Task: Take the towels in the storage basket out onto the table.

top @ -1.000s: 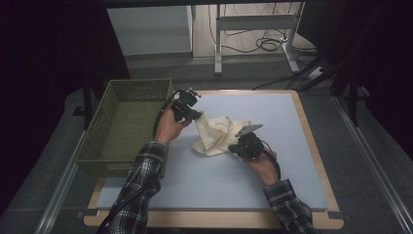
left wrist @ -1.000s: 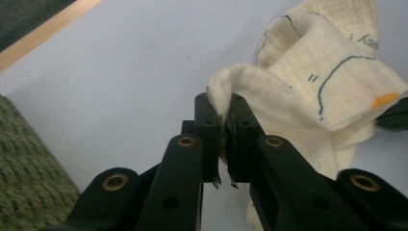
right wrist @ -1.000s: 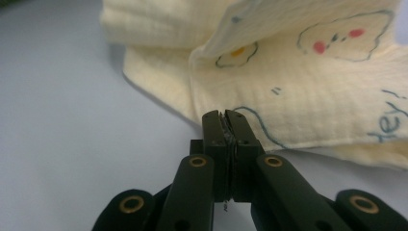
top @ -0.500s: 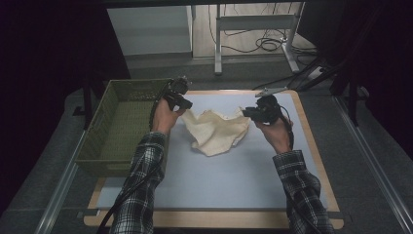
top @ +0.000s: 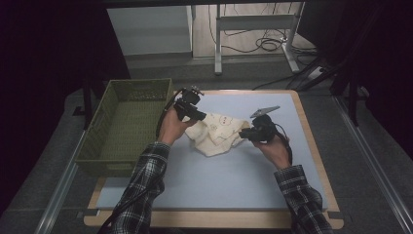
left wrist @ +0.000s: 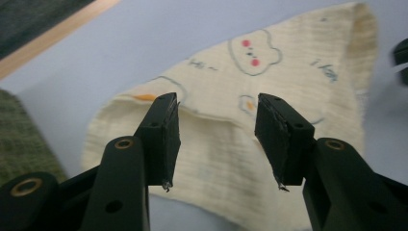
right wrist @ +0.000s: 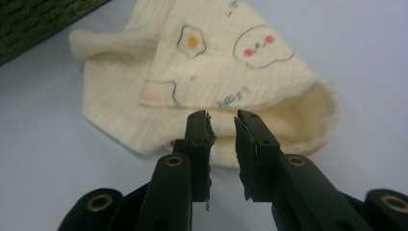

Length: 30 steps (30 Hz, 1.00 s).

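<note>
A cream cloth (top: 216, 134) printed with small cartoon clouds and eggs lies loosely folded on the blue mat (top: 234, 180). My left gripper (top: 198, 115) is at the cloth's left edge. Its jaws have just been opening and stand wide apart just above the cloth (left wrist: 288, 82), with nothing pinched between the left gripper (left wrist: 216, 108) pads. My right gripper (top: 246, 132) is at the cloth's right edge. Its jaws have just opened a little, and the right gripper (right wrist: 221, 115) shows a narrow empty gap just short of the cloth (right wrist: 216, 62).
A green mesh basket (top: 129, 122) stands left of the mat, close to my left hand, and its corner shows in both gripper views (left wrist: 19, 134) (right wrist: 38, 19). A wooden rim (top: 311, 146) borders the mat. Table legs and cables lie on the floor beyond.
Both grippers let go of the cloth and opened. The hands spread apart with it, then the right hand came back toward the cloth's right edge. The cloth now rests on the mat.
</note>
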Tool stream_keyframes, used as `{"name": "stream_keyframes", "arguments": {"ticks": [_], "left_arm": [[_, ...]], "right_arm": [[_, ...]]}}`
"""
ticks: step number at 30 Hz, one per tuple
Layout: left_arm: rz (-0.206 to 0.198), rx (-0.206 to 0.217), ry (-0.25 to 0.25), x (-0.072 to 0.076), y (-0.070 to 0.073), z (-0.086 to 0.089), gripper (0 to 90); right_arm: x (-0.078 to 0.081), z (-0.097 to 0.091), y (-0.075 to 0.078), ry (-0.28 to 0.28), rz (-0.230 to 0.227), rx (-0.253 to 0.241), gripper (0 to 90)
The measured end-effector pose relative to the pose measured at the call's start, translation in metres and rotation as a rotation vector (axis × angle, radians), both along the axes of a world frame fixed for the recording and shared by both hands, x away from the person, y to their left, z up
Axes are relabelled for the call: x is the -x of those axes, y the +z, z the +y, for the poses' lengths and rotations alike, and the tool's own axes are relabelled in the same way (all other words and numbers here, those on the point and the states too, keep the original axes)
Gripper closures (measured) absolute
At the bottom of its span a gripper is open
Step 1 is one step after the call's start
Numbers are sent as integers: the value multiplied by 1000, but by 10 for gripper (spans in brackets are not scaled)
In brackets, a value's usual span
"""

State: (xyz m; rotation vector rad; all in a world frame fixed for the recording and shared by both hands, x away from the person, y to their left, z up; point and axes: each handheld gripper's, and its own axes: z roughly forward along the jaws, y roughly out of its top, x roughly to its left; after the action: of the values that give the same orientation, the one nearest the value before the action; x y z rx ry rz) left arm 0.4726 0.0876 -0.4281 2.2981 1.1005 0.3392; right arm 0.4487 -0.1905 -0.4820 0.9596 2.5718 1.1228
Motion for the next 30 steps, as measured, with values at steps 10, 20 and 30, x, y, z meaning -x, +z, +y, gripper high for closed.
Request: {"name": "stream_keyframes", "arguments": {"ticks": [10, 20, 30], "left_arm": [[1, 67, -74, 24, -15, -21, 457], [20, 98, -130, 48, -35, -30, 439], [26, 113, -160, 68, -54, -30, 435]], "right_arm": [[-1, 10, -39, 50, -17, 52, 601], [3, 11, -40, -11, -35, 63, 888], [27, -28, -14, -40, -26, 59, 888]]}}
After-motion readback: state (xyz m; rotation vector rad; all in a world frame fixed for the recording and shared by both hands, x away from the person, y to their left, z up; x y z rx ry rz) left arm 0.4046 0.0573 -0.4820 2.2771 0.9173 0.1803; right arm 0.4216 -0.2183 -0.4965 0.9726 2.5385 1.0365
